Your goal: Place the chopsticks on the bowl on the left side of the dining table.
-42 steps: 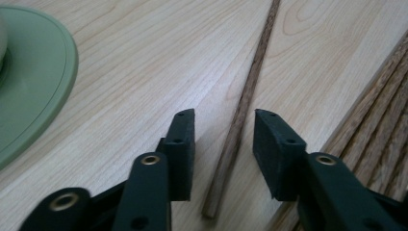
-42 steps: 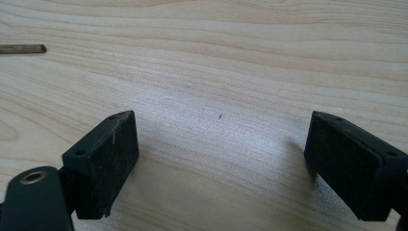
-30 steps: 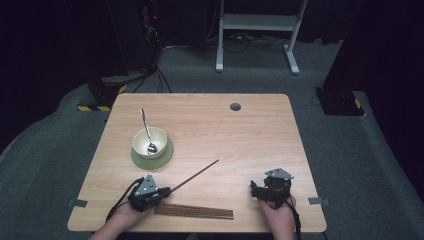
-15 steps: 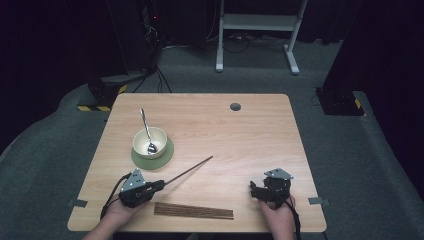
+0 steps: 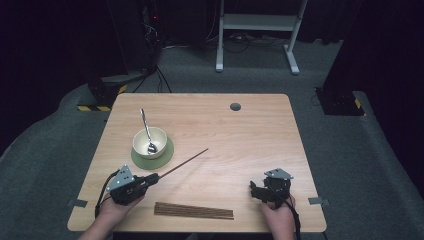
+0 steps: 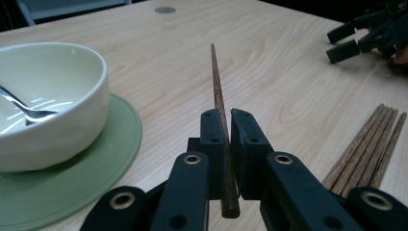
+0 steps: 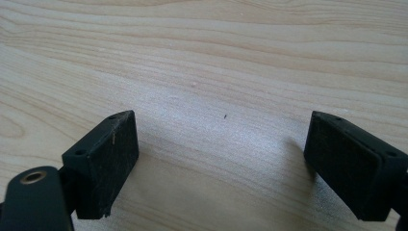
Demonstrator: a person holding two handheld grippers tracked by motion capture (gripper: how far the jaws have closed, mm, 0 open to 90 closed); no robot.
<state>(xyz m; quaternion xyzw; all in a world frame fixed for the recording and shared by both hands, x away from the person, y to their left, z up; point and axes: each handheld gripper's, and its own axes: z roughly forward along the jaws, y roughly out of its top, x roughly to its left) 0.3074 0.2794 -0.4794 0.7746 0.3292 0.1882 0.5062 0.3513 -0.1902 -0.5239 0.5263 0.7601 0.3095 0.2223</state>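
My left gripper (image 5: 151,178) (image 6: 229,129) is shut on one dark wooden chopstick (image 5: 182,161) (image 6: 217,86), near its thick end. The stick points up and to the right, away from the bowl. A cream bowl (image 5: 149,142) (image 6: 45,101) with a metal spoon (image 5: 146,131) (image 6: 24,108) in it stands on a green coaster (image 5: 170,154) (image 6: 103,159), just beyond the left gripper. A bundle of several chopsticks (image 5: 193,210) (image 6: 370,149) lies along the front edge. My right gripper (image 5: 255,190) (image 7: 219,163) rests open near the front right, over bare wood.
The wooden table (image 5: 240,145) has a round cable hole (image 5: 235,106) (image 6: 165,9) at the back. Dark floor, cables and a white stand (image 5: 257,25) lie beyond it. In the left gripper view the other gripper (image 6: 365,36) appears far right.
The left gripper with its chopstick has drifted left and slightly back toward the front edge. The right gripper has stayed put.
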